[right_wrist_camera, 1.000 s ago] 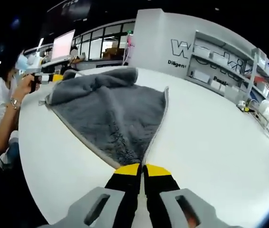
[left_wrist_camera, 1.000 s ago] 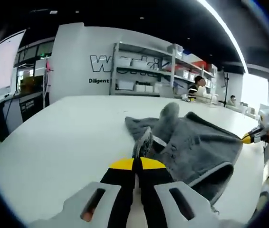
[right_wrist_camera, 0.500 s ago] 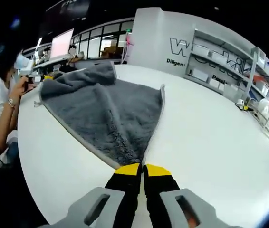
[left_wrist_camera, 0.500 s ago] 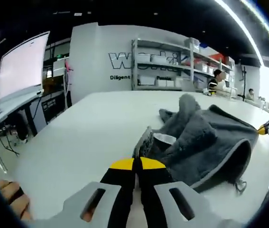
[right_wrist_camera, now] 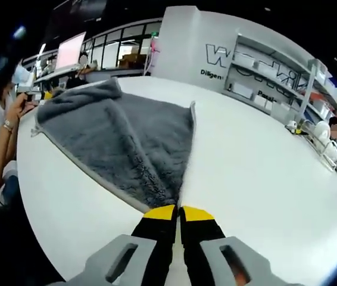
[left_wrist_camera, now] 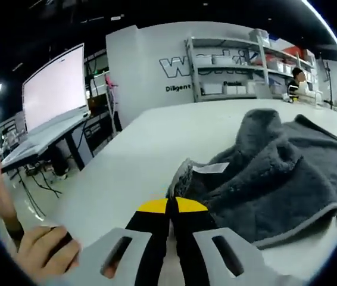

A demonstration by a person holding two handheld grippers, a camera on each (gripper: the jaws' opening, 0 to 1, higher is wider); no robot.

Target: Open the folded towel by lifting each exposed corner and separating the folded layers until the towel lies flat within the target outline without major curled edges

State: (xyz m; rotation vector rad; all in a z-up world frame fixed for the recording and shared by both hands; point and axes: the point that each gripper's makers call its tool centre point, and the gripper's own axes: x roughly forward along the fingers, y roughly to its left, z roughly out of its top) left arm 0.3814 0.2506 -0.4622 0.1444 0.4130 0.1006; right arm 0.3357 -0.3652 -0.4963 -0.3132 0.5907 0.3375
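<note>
Now left claw (left_wrist_camera: 172, 205) clamped on grey towel (left_wrist_camera: 275, 179) corner by white label (left_wrist_camera: 211, 168); right claw (right_wrist_camera: 178, 210) clamped on opposite corner at 12 o'clock; towel on white surface (right_wrist_camera: 264, 179).

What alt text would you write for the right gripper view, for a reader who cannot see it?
The right claw is shut on a corner of the grey fluffy towel, which spreads away across the white round table, its far edge bunched up. A person's hand holds the left claw at the towel's far corner.
</note>
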